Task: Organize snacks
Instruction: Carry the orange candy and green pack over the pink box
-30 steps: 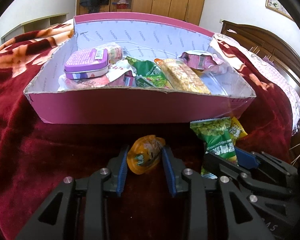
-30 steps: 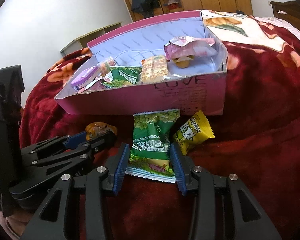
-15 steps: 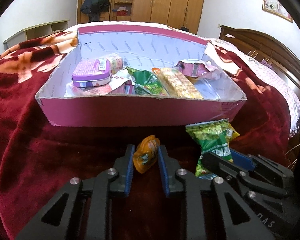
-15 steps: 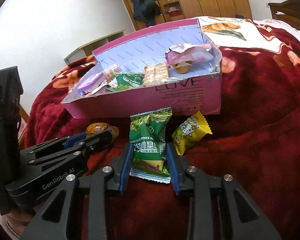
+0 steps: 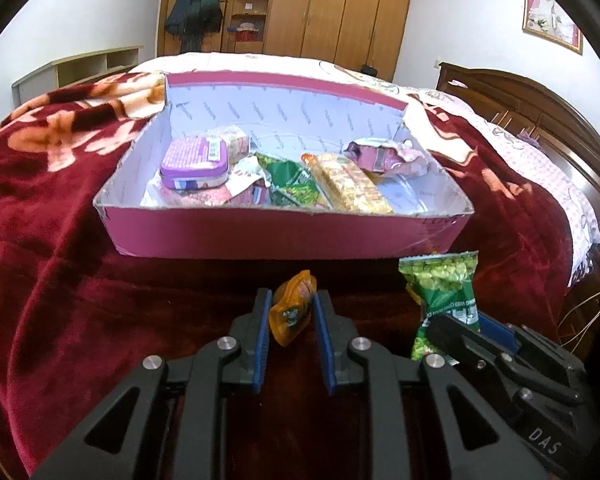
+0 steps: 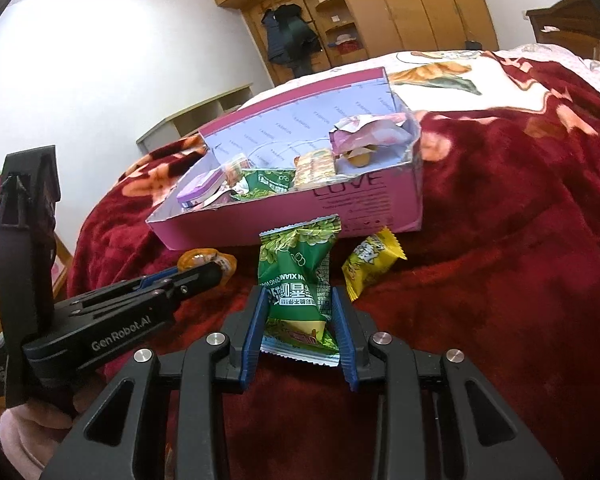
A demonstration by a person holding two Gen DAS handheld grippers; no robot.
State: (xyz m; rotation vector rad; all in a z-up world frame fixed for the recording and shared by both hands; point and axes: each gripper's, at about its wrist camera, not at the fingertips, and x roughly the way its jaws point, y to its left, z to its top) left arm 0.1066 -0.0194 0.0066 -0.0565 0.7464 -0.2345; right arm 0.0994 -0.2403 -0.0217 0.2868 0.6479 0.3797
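Since a second ago both tools have closed on snacks and the pink cardboard box (image 5: 284, 236) sits farther off. The left tool (image 5: 290, 312) pinches the small orange plastic snack pouch (image 5: 292, 312); the right tool (image 6: 299, 312) squeezes the green foil pea packet (image 6: 298, 280), its jaws having just narrowed. A yellow wrapped candy (image 6: 370, 258) lies on the dark red blanket (image 6: 520, 260) by the box.

— What do we count outside the pink box (image 5: 284, 236)?
— We count three snacks: one orange packet (image 5: 292, 308), one green packet (image 6: 298, 280), one yellow packet (image 6: 370, 262).
— And inside?
— We make out one purple tin (image 5: 194, 160) and one long yellow bar (image 5: 350, 184); the rest overlap too much to count.
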